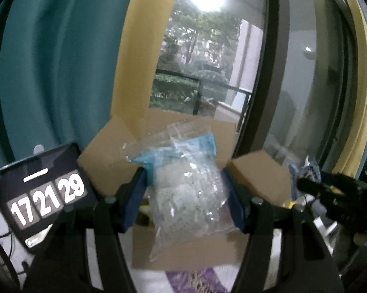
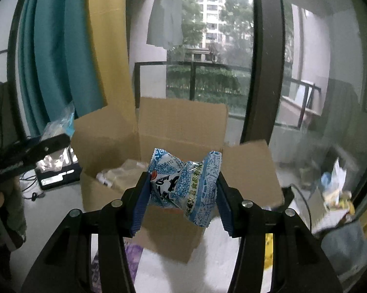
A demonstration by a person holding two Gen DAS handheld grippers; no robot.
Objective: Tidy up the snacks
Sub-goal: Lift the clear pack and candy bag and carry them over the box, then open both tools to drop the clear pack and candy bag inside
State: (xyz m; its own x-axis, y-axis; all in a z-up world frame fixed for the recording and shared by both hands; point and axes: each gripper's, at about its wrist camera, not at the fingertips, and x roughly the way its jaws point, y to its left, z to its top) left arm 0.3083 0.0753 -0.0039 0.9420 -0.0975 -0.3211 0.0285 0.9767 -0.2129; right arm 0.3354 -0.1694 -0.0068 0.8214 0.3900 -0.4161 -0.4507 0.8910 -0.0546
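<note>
Standing open with all flaps up, just ahead of both tools: brown cardboard box (image 2: 181, 131), resting on a pale worktop (image 2: 173, 273) before a glass balcony door (image 2: 208, 48). Inside the box, at its left near corner in the right wrist view: a few pale wrapped packets (image 2: 125, 171), blurred, contents not readable. Pinched in the left tool (image 1: 187, 190): clear plastic bag (image 1: 183, 185) with a blue strip near its top, crinkled, filled with pale whitish pieces, upper end sticking up above the blue pads (image 1: 137, 195) and lower end hanging below them in front of the box's near wall. Clamped in the right tool (image 2: 183, 190): blue-and-white snack packet (image 2: 186, 183), printed with an ornate pattern and green lettering, crumpled and squeezed in the middle, top edge jutting up past the fingertips, bottom corner drooping below. Both held items hanging above the near edge of the box opening, not inside it. Seen at the left edge of the right wrist view: left tool from the side, carrying its clear bag. Leaning beside the box on the left in the left wrist view: dark tablet (image 1: 42, 195) showing large white clock digits. Hanging behind: teal curtain (image 1: 56, 68) and yellow curtain (image 2: 107, 48).
</note>
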